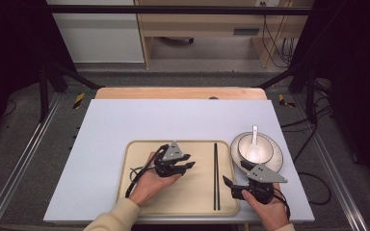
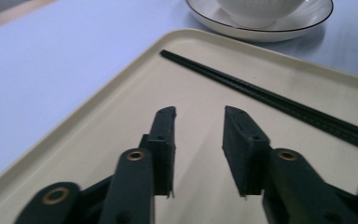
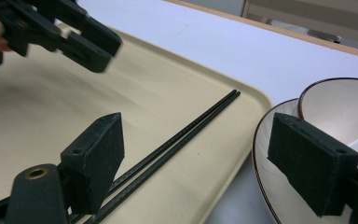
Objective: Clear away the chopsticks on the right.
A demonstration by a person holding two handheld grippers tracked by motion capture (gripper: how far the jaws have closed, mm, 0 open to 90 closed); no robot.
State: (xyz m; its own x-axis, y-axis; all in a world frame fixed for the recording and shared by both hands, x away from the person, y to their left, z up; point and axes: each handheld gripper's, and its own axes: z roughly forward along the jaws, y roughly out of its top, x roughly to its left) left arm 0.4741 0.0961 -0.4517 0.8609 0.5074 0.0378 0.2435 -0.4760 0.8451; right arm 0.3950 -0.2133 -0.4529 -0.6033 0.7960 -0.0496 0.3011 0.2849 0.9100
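A beige tray (image 1: 139, 149) lies on the white table top, with a pair of black chopsticks (image 1: 216, 175) along its right side. My left gripper (image 1: 190, 161) hovers over the tray's middle, pointing right, open with nothing between its jaws (image 2: 199, 112). The chopsticks (image 2: 270, 98) lie ahead of it, untouched. My right gripper (image 1: 234, 173) stands at the tray's right front corner, open wide (image 3: 196, 135), with the chopsticks (image 3: 186, 135) low between its jaws and apart from the pads. To the right, a white bowl (image 1: 255, 148) with a white spoon (image 1: 254, 137) in it stands on a plate (image 1: 275, 163).
The plate (image 3: 261, 154) sits just off the tray's right edge, close to my right gripper's far jaw. The left gripper (image 3: 88, 46) shows at the upper left of the right gripper view. A wooden strip (image 1: 180, 93) borders the table's far edge, and dark rails flank it.
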